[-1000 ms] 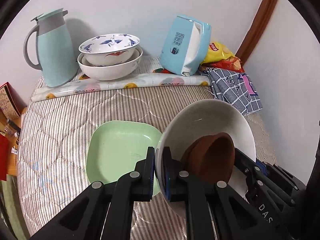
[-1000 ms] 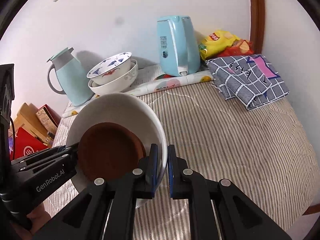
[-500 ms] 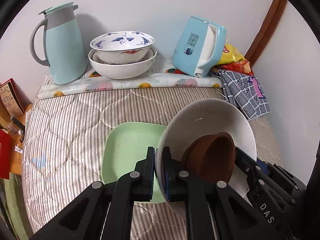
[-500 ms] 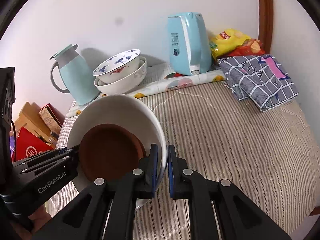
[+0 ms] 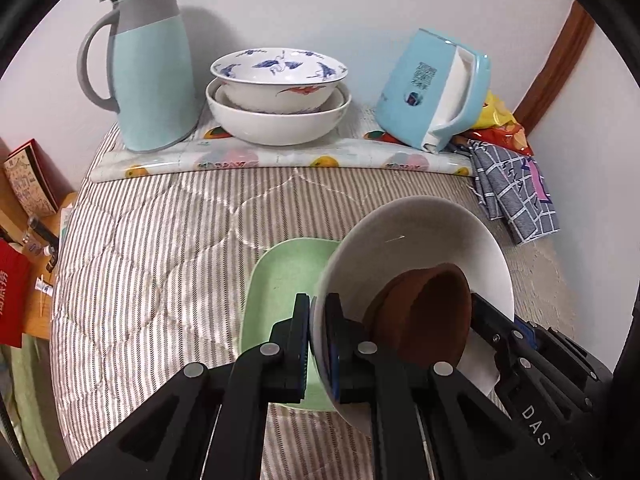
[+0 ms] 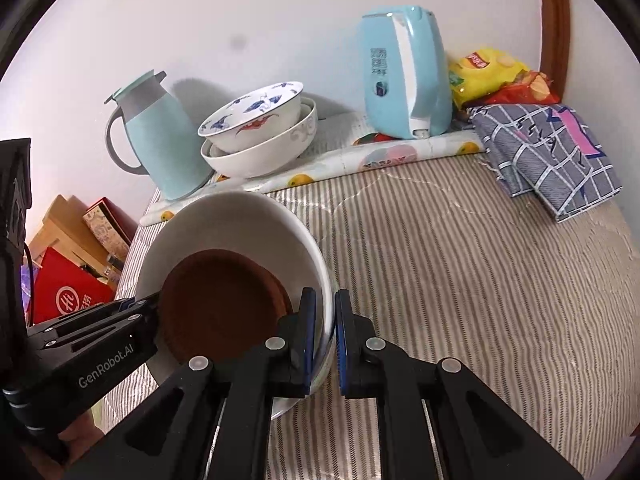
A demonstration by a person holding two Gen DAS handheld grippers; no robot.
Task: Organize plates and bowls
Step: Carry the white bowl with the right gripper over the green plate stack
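Observation:
A large white bowl (image 5: 420, 232) with a small brown bowl (image 5: 432, 312) tilted inside it hangs over the striped quilt. My left gripper (image 5: 318, 320) is shut on its left rim. My right gripper (image 6: 326, 320) is shut on the opposite rim of the white bowl (image 6: 232, 224), next to the brown bowl (image 6: 216, 300). A pale green square plate (image 5: 280, 280) lies on the quilt, partly hidden under the white bowl. At the back, a blue-patterned bowl (image 5: 280, 76) sits nested in a plain white bowl (image 5: 276, 124).
A mint thermos jug (image 5: 148, 68) and a tilted blue kettle (image 5: 432, 92) flank the stacked bowls on a fruit-print mat (image 5: 280, 158). A folded checked cloth (image 6: 548, 152) and snack bags (image 6: 492, 76) lie back right. Red boxes (image 6: 68, 296) stand past the left edge.
Both grippers have carried the white bowl toward the back wall; the stacked bowls and jug look nearer. The bowl now covers more of the green plate.

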